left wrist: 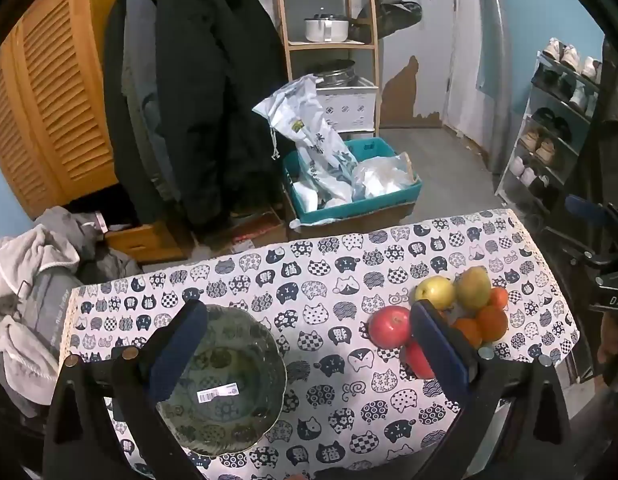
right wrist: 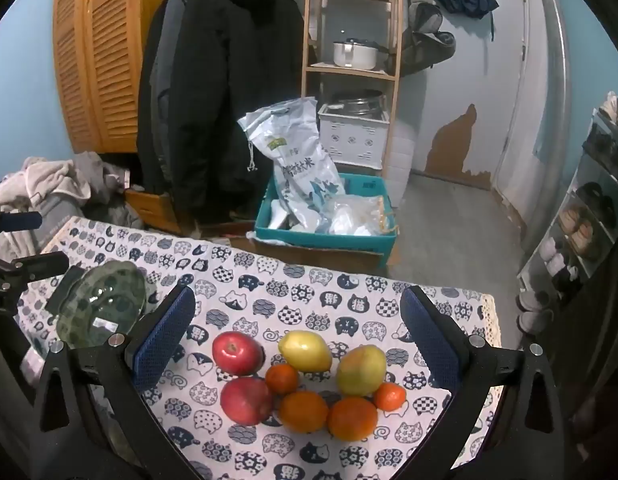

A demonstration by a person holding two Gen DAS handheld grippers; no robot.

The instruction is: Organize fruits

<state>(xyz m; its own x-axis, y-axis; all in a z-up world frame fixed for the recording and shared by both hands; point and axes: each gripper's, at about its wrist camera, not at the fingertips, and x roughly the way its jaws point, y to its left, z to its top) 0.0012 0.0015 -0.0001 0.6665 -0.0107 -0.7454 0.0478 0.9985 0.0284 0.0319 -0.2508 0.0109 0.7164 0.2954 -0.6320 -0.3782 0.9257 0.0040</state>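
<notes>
Both wrist views are evenly and rather dimly lit by soft indoor light with a cool bluish cast. Shadows under the cluster of red, yellow and orange fruits (right wrist: 309, 384) are faint and short. A pale sheen of glare lies on the green patterned glass bowl (right wrist: 103, 308) at nine o'clock in the right view. Fisheye distortion bends the orange louvred wooden cabinet (left wrist: 49, 112), and black vignetting fills the corners. Focus is fairly sharp centrally, softening toward the rims.
</notes>
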